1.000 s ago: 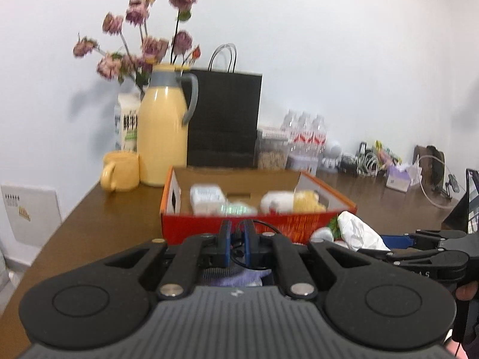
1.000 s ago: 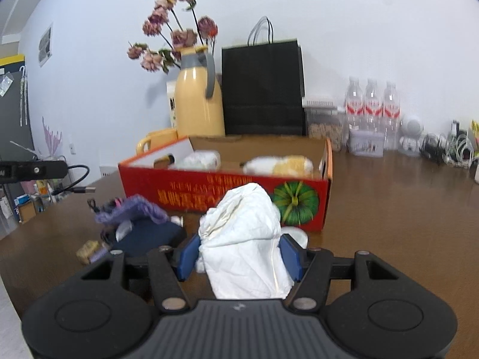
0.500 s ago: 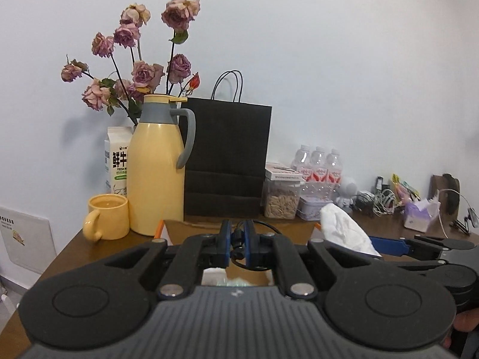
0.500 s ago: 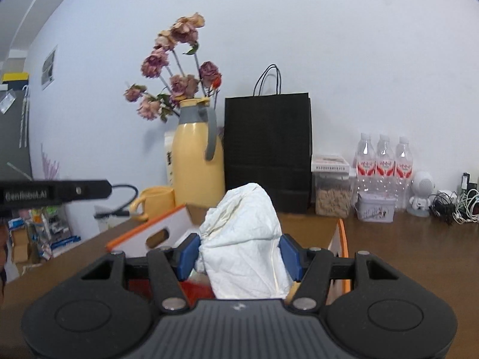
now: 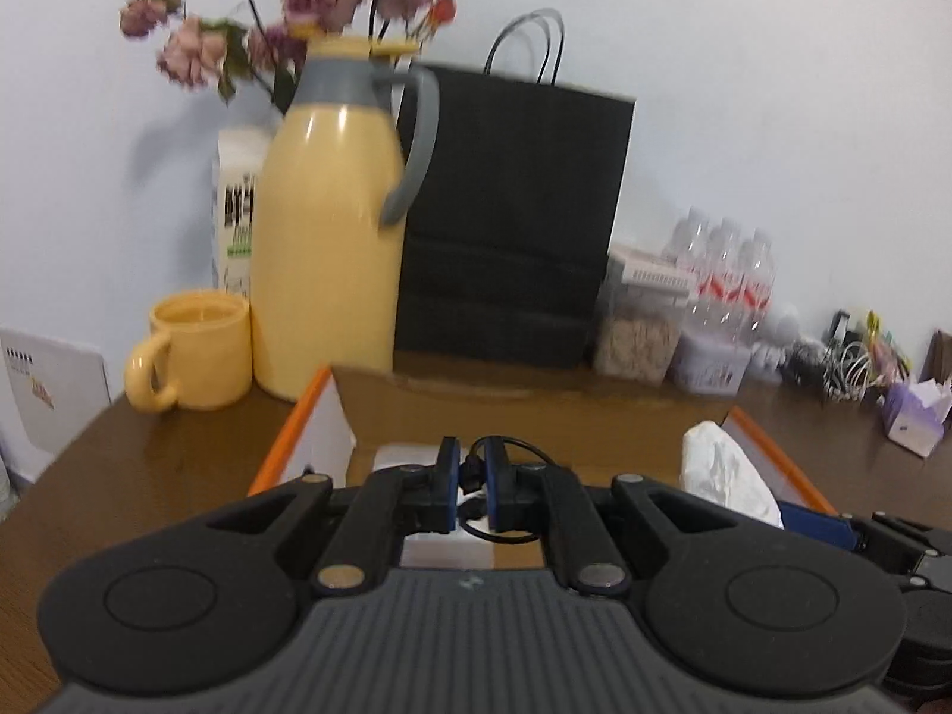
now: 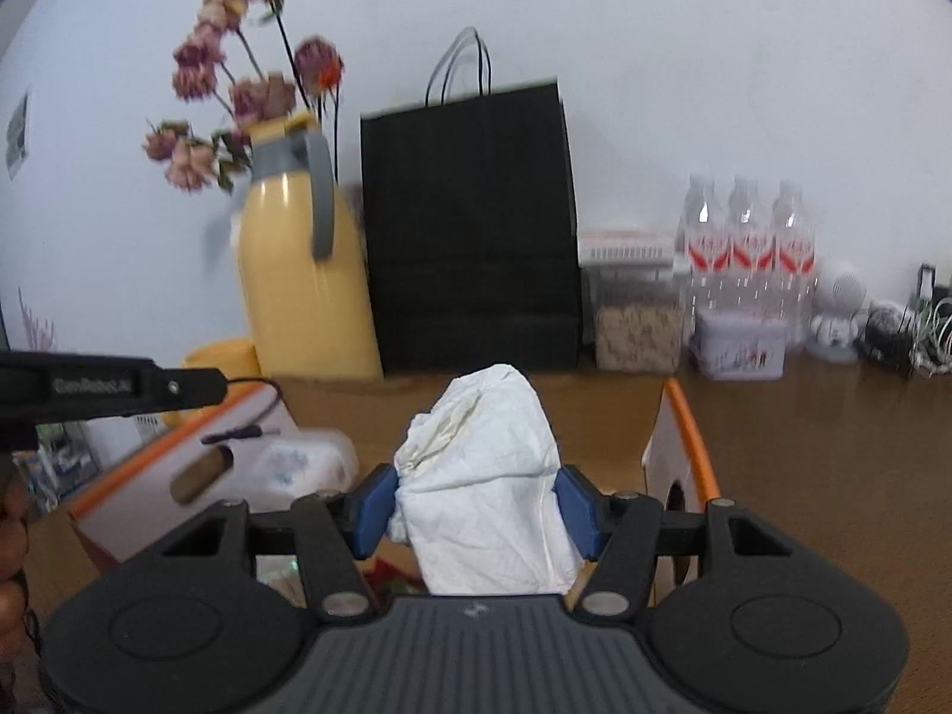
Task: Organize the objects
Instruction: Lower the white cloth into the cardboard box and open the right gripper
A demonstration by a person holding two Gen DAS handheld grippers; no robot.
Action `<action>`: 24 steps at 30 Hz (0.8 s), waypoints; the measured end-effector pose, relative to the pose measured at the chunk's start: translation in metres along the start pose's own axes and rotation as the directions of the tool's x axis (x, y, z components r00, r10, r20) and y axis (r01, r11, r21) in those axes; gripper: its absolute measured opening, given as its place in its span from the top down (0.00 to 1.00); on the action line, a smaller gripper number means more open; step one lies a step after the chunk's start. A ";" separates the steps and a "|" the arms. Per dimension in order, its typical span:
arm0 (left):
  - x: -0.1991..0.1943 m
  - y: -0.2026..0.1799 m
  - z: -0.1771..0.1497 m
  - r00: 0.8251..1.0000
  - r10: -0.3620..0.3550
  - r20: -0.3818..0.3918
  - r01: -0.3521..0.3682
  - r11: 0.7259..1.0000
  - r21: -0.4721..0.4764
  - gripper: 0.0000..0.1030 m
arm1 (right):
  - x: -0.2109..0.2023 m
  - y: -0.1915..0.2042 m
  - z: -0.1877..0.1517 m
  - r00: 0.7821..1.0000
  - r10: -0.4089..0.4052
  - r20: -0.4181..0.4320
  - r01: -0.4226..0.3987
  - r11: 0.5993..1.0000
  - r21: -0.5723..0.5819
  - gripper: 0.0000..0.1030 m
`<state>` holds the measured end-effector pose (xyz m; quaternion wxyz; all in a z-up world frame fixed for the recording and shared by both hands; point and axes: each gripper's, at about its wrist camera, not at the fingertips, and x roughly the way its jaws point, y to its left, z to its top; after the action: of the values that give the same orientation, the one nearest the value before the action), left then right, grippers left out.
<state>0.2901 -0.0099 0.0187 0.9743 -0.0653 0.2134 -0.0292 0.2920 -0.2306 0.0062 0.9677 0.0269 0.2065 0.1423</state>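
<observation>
My left gripper is shut on a thin black cable whose plug loops between the blue pads. It hangs over the near left part of an open cardboard box with an orange rim. My right gripper is shut on a crumpled white paper wad, held above the same box. A white packet lies inside the box. In the right wrist view the left gripper's finger reaches in from the left with the cable's plug dangling below it. The wad also shows at the right of the left wrist view.
Behind the box stand a yellow thermos jug, a yellow mug, a black paper bag and dried flowers. A cereal jar, water bottles and tangled cables line the back right of the brown table.
Both grippers rose from the table in front of the box and moved forward over it, each keeping its load. The box's red front has dropped out of sight.
</observation>
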 end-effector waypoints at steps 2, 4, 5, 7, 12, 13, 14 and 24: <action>0.003 0.000 -0.004 1.000 0.000 -0.015 0.001 1.000 0.006 0.91 | 0.004 0.002 -0.004 1.000 0.002 -0.019 -0.002 1.000 -0.006 0.44; 0.002 -0.001 -0.008 1.000 0.004 -0.020 -0.004 1.000 0.013 0.91 | 0.004 0.003 -0.006 1.000 -0.007 -0.027 0.007 1.000 -0.009 0.43; 0.001 -0.002 -0.010 1.000 0.005 -0.019 -0.005 1.000 0.015 0.90 | 0.002 0.003 -0.007 1.000 -0.012 -0.024 0.012 1.000 -0.008 0.40; -0.002 -0.002 -0.013 1.000 0.002 0.000 -0.002 1.000 0.015 0.88 | -0.001 0.004 -0.008 1.000 -0.020 -0.013 0.020 1.000 -0.005 0.34; -0.014 -0.006 -0.015 0.996 0.041 0.075 -0.043 0.999 0.028 0.11 | -0.004 0.004 -0.010 0.999 -0.033 -0.008 0.033 0.999 -0.005 0.11; -0.017 -0.007 -0.014 0.994 0.049 0.100 -0.052 0.998 0.024 0.06 | -0.005 0.004 -0.010 0.999 -0.034 -0.002 0.034 0.999 -0.004 0.08; -0.020 -0.007 -0.013 0.991 0.055 0.121 -0.057 0.998 0.019 0.00 | -0.006 0.004 -0.009 0.999 -0.035 0.002 0.035 0.999 -0.003 0.04; -0.024 -0.007 -0.013 0.987 0.066 0.146 -0.068 0.998 0.008 0.00 | -0.013 0.004 -0.007 0.998 -0.044 0.041 0.044 0.999 0.006 0.00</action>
<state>0.2624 -0.0166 0.0184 0.9882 -0.0536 0.1436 0.0069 0.2764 -0.2304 0.0058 0.9745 0.0275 0.1875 0.1197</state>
